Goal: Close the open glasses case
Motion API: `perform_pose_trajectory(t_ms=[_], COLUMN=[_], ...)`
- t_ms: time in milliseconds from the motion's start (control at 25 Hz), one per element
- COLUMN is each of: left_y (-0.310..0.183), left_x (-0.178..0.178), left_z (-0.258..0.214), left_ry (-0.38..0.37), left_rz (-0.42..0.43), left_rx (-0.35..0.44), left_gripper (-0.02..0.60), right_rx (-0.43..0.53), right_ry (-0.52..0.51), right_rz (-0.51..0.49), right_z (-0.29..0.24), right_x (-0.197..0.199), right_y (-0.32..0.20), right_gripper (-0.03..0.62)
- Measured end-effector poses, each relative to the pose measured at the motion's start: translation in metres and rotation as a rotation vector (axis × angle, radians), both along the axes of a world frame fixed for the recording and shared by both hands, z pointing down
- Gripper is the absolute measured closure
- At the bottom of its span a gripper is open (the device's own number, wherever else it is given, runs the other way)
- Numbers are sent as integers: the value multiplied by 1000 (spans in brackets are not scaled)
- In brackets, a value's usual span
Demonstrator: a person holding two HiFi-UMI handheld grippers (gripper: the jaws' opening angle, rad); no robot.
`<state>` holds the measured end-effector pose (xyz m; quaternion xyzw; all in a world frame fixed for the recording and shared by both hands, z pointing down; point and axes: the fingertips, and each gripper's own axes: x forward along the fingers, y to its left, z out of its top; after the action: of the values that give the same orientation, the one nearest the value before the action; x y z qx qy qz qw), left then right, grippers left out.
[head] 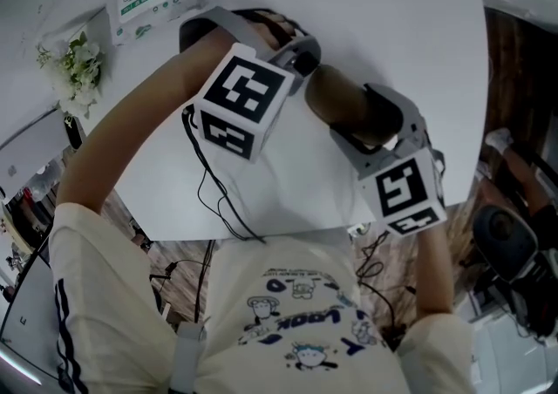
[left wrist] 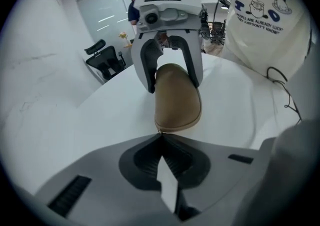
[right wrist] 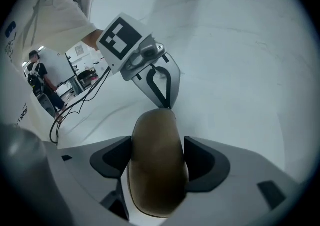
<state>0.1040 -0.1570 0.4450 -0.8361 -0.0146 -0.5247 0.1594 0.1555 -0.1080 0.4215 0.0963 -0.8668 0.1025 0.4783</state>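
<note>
White, smooth, round-edged table [head: 392, 35] carries a tan, matte, oval-ended glasses case [left wrist: 177, 105] near its middle (lid down, seam visible at one end). Right gripper [right wrist: 157, 157] clamps the case's sides between dark pads, hiding that end in the head view. Left gripper [left wrist: 160, 139], jaws pressed together, touches the opposite end; whether it pinches the rim is unclear.
</note>
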Motion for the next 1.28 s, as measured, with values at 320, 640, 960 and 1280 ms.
perform_pose_trajectory(t_ms=[320,640,960,1280], left_y=[31,81,99,119], left_x=[-8,7,39,68], left_z=[1,3,3,4], left_ry=[-22,118,302,348], left_rz=[74,-172,-568,-646], left_rx=[-28,-134,-177,-207], left_gripper=[582,581,581,581], right_rx=[-22,-17,-37,-47], right_ry=[-14,-12,-19,4], right_rz=[17,50,159,283], right_z=[2,5,6,13], right_x=[2,1,1,7], right_y=[-1,-1,1,4], right_gripper=[278,278,276,275])
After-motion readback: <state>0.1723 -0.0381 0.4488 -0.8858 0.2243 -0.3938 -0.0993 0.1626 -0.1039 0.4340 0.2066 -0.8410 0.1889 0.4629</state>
